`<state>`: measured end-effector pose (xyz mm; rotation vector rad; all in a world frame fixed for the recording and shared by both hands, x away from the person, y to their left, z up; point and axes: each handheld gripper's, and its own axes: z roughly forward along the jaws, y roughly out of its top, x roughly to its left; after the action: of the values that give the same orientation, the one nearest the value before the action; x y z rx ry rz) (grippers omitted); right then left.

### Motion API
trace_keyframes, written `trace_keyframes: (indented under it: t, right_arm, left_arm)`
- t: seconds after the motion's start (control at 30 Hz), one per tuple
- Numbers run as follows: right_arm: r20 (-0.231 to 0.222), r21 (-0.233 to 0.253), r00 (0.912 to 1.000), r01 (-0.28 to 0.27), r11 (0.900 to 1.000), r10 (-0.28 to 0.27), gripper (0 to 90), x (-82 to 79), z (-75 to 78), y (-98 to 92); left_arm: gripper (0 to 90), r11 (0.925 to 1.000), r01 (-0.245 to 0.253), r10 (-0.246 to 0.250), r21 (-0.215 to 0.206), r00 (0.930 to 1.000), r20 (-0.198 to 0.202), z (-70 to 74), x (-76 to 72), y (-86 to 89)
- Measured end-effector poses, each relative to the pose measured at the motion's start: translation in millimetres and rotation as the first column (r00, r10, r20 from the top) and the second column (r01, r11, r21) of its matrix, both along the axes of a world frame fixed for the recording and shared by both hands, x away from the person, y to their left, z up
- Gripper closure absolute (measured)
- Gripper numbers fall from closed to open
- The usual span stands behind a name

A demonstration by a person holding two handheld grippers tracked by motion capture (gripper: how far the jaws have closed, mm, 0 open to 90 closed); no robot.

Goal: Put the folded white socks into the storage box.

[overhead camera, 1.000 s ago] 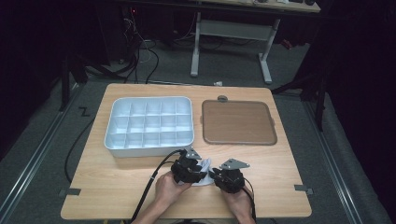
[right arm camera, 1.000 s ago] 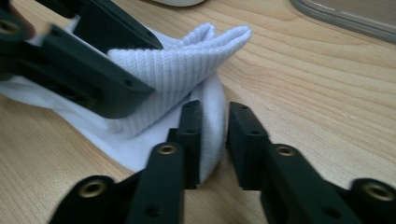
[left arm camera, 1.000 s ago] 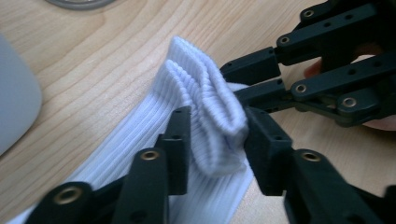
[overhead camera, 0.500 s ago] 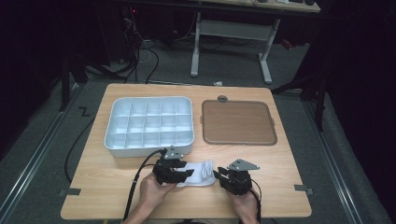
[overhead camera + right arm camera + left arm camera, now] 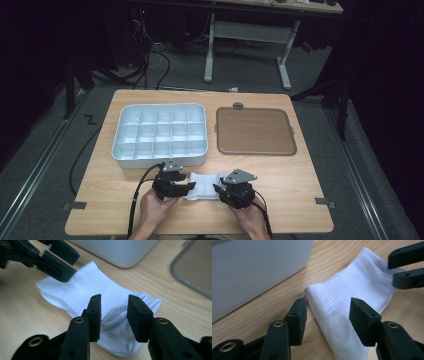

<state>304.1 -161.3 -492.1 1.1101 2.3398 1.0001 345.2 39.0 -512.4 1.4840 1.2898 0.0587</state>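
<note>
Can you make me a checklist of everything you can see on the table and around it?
Surface: wooden table, tape marks near its front corners.
Job's things: white sock lying flat near the front edge, between the two grippers.
Clutter: white compartment tray with nothing seen inside; brown lid to its right.
Grippers: left gripper open, jaws on either side of the sock's folded end; right gripper open, jaws astride the ribbed cuff.
Cables: black cable trailing from the left gripper; more on the floor behind.
Surroundings: dark room, grey floor, white desk frame behind.

White compartment tray (image 5: 159, 135) beside brown lid (image 5: 255, 131).
</note>
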Motion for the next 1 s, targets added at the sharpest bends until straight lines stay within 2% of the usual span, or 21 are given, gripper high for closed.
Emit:
trace_keyframes:
  t: [0.07,0.13,0.2,0.27,0.33,0.5,0.63,0.73,0.87,1.0]
  right_arm:
    - [-0.024,-0.015,0.9996,0.013,1.0,-0.013,65.2,3.5,-5.5,0.3]
    - [-0.042,-0.023,0.9987,0.027,0.999,-0.028,73.2,5.4,-11.3,-1.2]
    - [-0.044,-0.039,0.9986,0.027,0.999,-0.029,81.7,4.0,-15.0,-3.3]
    - [-0.04,-0.039,0.9986,0.033,0.999,-0.035,84.0,2.6,-17.7,-7.1]
    - [-0.039,-0.031,0.9979,0.05,0.998,-0.051,84.3,1.2,-20.3,-11.1]
    - [-0.05,-0.014,0.9974,0.052,0.999,-0.052,83.9,1.4,-24.2,-14.7]
    - [-0.024,-0.031,0.9984,0.05,0.998,-0.051,82.0,-0.7,-26.0,-13.3]
    - [-0.018,-0.019,0.9987,0.046,0.999,-0.047,80.0,-1.0,-27.5,-15.0]
    - [-0.032,-0.01,0.9982,0.05,0.999,-0.051,79.1,0.9,-27.3,-15.5]
    - [-0.006,-0.021,0.9987,0.05,0.999,-0.05,77.6,0.6,-28.7,-13.1]
  left_arm:
    - [48.4,1.0,-0.001,0.001,0.005,1.0,0.001,-1.8,0.8,-1.1]
    - [48.4,0.9996,0.001,-0.002,0.029,0.9999,0.017,-4.8,0.6,-3.2]
    - [48.5,0.9958,-0.001,-0.003,0.092,0.9992,0.039,-11.7,-0.5,-7.0]
    - [48.6,0.9915,0.007,-0.014,0.13,0.9987,0.049,-19.4,-3.7,-9.9]
    - [49.7,0.993,0.006,-0.012,0.118,0.9984,0.054,-20.5,-6.1,-9.6]
    - [49.1,0.9904,0.003,-0.01,0.138,0.9986,0.052,-20.1,-5.7,-11.8]
    - [47.0,0.9893,0.003,-0.01,0.146,0.9985,0.053,-20.2,-4.9,-11.3]
    - [46.6,0.9894,-0.002,-0.006,0.145,0.9985,0.055,-20.4,-5.3,-11.4]
    - [47.0,0.987,-0.005,-0.002,0.161,0.9989,0.046,-19.5,-5.7,-12.3]
    - [48.3,0.9859,0.0,-0.004,0.168,0.9997,0.023,-17.6,-6.0,-12.4]
